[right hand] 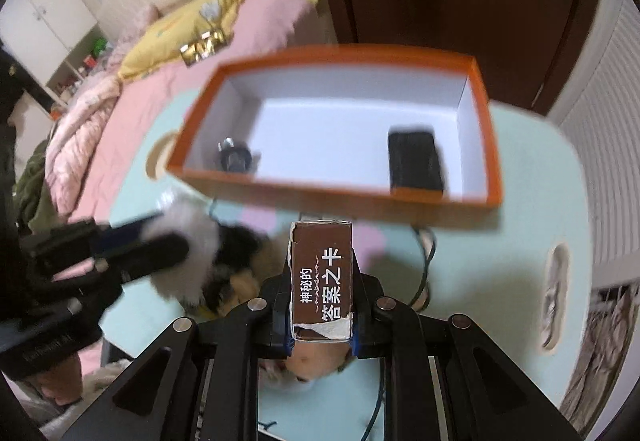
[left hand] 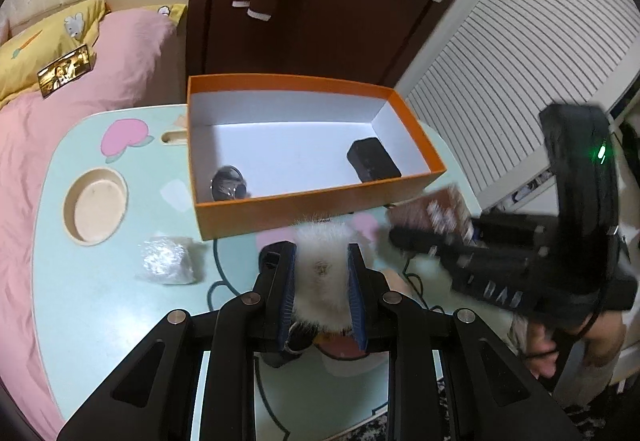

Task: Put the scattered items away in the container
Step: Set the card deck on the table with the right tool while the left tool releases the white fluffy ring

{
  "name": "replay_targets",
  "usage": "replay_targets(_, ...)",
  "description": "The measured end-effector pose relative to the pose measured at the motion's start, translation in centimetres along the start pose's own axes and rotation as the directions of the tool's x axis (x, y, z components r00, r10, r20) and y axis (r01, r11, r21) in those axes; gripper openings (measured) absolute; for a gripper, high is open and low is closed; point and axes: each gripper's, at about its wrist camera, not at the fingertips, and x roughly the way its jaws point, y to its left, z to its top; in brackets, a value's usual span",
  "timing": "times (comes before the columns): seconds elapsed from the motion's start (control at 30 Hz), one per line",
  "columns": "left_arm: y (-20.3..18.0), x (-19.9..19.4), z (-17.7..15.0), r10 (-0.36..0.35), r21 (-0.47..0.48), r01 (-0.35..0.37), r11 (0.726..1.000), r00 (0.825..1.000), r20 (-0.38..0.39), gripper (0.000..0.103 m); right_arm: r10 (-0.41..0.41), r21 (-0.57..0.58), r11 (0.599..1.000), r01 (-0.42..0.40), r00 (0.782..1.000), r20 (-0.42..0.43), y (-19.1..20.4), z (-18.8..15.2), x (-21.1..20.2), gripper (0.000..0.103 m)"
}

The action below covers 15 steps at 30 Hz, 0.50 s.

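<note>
An orange box with a white inside stands on the mint table. It also shows in the right wrist view. Inside lie a black case and a small dark round item. My left gripper is shut on a white furry toy, held above the table just before the box. My right gripper is shut on a brown card box with white Chinese characters, also in the left wrist view, right of the furry toy.
A crinkled clear plastic packet lies on the table at the left. A round cup recess is sunk in the table's left side. A pink bed lies behind. A dark wardrobe stands behind the box.
</note>
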Motion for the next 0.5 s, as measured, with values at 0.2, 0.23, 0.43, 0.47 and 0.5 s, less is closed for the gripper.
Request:
replay_targets(0.2, -0.8, 0.1, -0.2, -0.008, 0.029, 0.008, 1.0, 1.0, 0.0, 0.044, -0.016, 0.029, 0.999, 0.016, 1.0, 0.006, -0.7, -0.5, 0.5, 0.051)
replay_targets(0.23, -0.8, -0.2, -0.3, 0.0, 0.033, -0.001, 0.999, 1.0, 0.016, 0.049, -0.013, 0.032, 0.999, 0.012, 1.0, 0.029, -0.8, -0.4, 0.1, 0.054)
replay_targets(0.43, 0.4, -2.0, 0.3, 0.0, -0.008, 0.001, 1.0, 0.995, 0.104, 0.065, 0.011, 0.034, 0.999, -0.015, 0.994, 0.107, -1.1, 0.4, -1.6, 0.063)
replay_targets(0.47, 0.6, -2.2, 0.5, 0.003, -0.015, -0.001, 1.0, 0.994, 0.109, 0.065, 0.02, 0.043, 0.999, -0.026, 0.993, 0.116, -1.2, 0.6, -1.8, 0.063)
replay_targets(0.5, 0.9, -2.4, 0.6, 0.014, -0.024, -0.011, 1.0, 0.993, 0.113, 0.065, 0.027, 0.05, 0.998, -0.034, 0.992, 0.126, -1.3, 0.8, -2.0, 0.063)
